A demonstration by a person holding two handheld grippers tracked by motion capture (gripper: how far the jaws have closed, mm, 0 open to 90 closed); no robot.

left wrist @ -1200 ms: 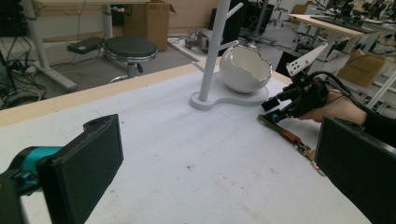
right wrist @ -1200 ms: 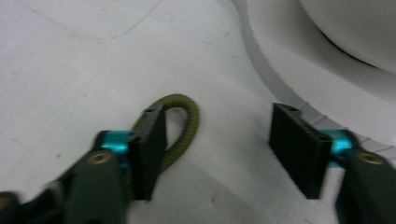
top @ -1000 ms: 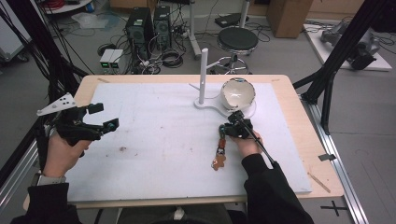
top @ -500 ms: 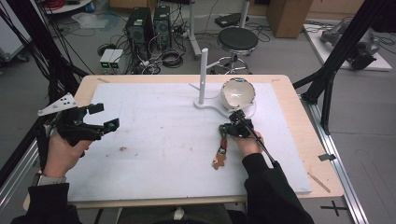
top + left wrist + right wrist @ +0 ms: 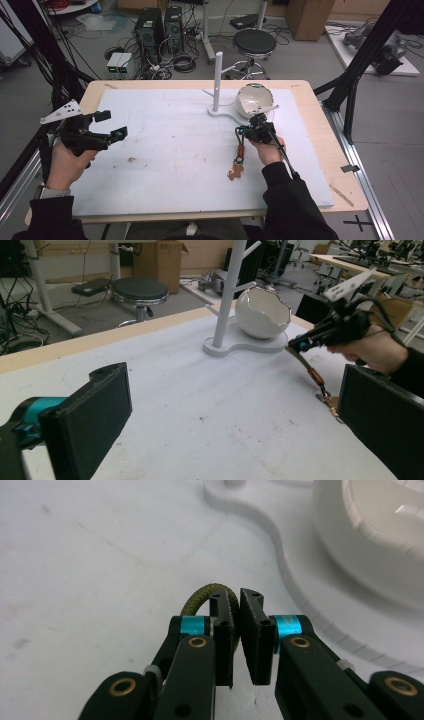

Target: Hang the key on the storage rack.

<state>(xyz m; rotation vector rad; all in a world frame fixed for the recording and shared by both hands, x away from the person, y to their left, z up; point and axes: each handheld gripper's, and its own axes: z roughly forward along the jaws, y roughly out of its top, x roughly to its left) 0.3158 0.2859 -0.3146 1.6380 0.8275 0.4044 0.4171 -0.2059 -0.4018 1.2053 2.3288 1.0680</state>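
The right gripper (image 5: 236, 611) has its jaws pinched together on the olive cord loop (image 5: 206, 596) of a keychain (image 5: 238, 159), having just been closing on it; the loop arches out to one side of the pads. In the high view that gripper (image 5: 242, 132) sits over the right half of the white mat (image 5: 170, 155), and the keychain hangs from it in a line toward the person, a brown band partway down and a small tan charm (image 5: 234, 172) resting on the mat at the bottom end. Just beyond the gripper stands a white stand (image 5: 218, 82) with an upright post on a curved base, and beside the post a white bowl shaped like a cracked eggshell (image 5: 254, 100) sits on that base. Well apart, over the mat's left edge, the left gripper (image 5: 111, 125) is held level above the surface with its jaws spread wide and nothing between them; its own view looks across the mat to the bowl (image 5: 262, 312) and the other hand (image 5: 372, 347).
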